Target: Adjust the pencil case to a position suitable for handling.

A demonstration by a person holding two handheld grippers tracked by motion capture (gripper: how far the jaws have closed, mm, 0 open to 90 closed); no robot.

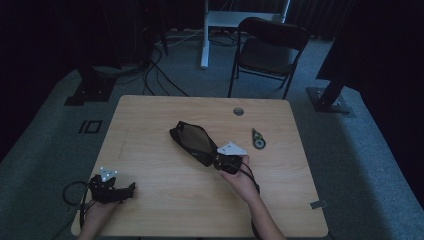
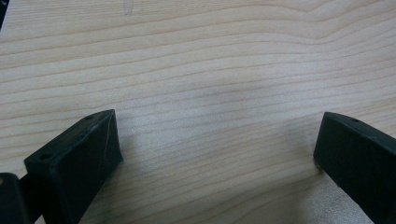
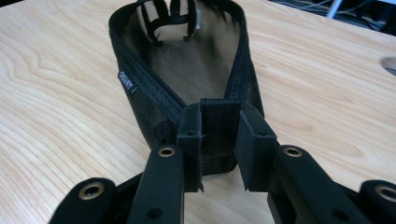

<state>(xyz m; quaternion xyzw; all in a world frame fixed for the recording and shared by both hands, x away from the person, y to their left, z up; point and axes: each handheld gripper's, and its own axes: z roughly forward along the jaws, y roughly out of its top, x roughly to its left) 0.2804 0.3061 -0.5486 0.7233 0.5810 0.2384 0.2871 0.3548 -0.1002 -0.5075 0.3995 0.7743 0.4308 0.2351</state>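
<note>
**Asker:** Nearest the camera, what sits by the front edge of the bench?

**Describer:** Two forearms come in over that edge. At the front left corner the left gripper (image 1: 131, 188) rests low on the wood, jaws spread wide with nothing between them; its own view has bare wood grain between the two black jaws. A cable loops off the edge behind it.

**Asker:** And moving right?

**Describer:** Around the middle of the bench (image 1: 150, 150) lies a black mesh pouch (image 1: 192, 140), long and narrow, its zipped mouth gaping open. Its near right end meets the right gripper (image 1: 216, 161), held in the person's right hand (image 1: 243, 179). In the right gripper view the jaws are clamped on a fabric tab at the end of the pouch (image 3: 187, 70), with the open zip running away from them.

**Asker:** Anything further right?

**Describer:** A small dark item with a green round part (image 1: 258, 138) lies near the pouch, toward the right edge, untouched. What it is I cannot tell.

**Asker:** Which step does this look like?

**Describer:** My reading: the pouch is being steadied by its end tab. Next, the idle left gripper likely needs to cross over and either fetch the small item or take the zip, while the right grip stays firm.
</note>
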